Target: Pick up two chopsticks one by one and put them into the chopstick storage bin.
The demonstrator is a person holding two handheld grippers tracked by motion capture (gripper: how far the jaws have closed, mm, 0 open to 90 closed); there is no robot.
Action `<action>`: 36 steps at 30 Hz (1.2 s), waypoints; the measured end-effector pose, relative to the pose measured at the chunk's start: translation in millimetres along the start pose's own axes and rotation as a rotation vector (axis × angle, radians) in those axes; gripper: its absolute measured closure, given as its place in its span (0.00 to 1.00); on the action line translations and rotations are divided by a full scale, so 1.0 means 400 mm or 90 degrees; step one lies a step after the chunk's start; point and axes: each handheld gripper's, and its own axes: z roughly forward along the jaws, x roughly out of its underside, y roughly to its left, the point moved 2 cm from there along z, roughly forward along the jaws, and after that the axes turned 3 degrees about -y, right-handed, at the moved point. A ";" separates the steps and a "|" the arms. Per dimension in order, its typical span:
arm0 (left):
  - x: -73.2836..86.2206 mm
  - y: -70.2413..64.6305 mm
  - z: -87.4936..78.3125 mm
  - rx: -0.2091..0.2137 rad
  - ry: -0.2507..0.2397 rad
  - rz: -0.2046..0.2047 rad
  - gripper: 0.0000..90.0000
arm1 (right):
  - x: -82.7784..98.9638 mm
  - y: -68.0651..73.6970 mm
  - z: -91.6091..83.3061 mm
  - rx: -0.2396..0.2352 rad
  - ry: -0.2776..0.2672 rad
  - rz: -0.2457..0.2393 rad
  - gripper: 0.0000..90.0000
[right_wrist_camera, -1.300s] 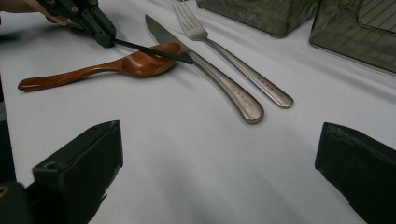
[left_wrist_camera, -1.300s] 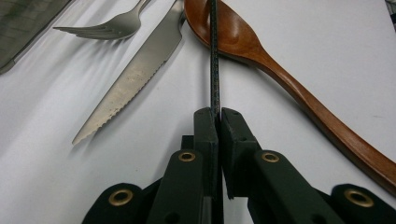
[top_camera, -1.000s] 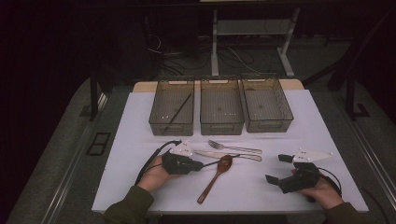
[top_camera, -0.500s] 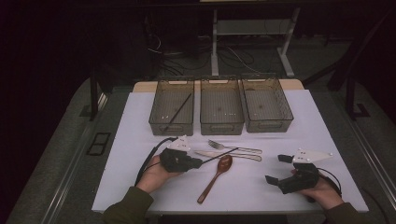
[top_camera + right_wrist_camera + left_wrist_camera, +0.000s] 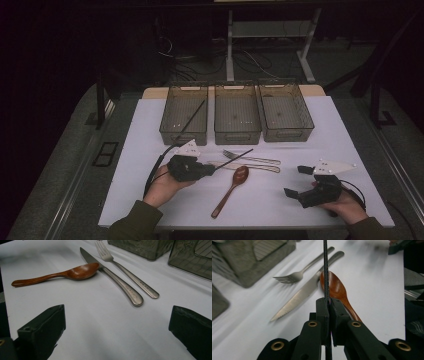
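Left hand-held gripper (image 5: 212,170) lifting a black chopstick (image 5: 235,158) off the desk (image 5: 350,150).

The sorting is looking barely begun, as I judge it: one black stick (image 5: 192,117) is already leaning in the left bin (image 5: 184,131), while the fork (image 5: 250,157), knife (image 5: 252,166) and wooden spoon (image 5: 231,189) are lying near the desk's middle, and the other two bins are looking empty. The left jaws are clamping the chopstick, which is angling up over the cutlery. The right hand-held gripper (image 5: 295,182) is resting low at the right, jaws standing wide apart, holding nothing.
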 end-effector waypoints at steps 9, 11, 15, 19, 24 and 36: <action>-0.023 0.019 -0.041 -0.036 -0.006 -0.030 0.95 | 0.000 -0.001 0.001 0.001 0.001 0.000 0.00; -0.029 0.027 -0.049 -0.047 -0.010 -0.038 0.95 | 0.000 -0.001 0.001 0.001 0.001 0.000 0.00; -0.043 0.049 -0.063 -0.062 -0.023 -0.051 0.95 | 0.000 -0.003 0.000 0.003 -0.001 0.003 0.00; -0.058 0.072 -0.075 -0.072 -0.027 -0.065 0.95 | 0.000 -0.004 -0.001 0.006 0.001 0.005 0.00; -0.080 0.103 -0.084 -0.090 -0.026 -0.073 0.95 | 0.001 -0.005 -0.002 0.008 -0.001 0.008 0.00; -0.147 0.182 -0.116 -0.144 -0.021 -0.086 0.95 | 0.001 -0.008 -0.005 0.011 -0.003 0.011 0.00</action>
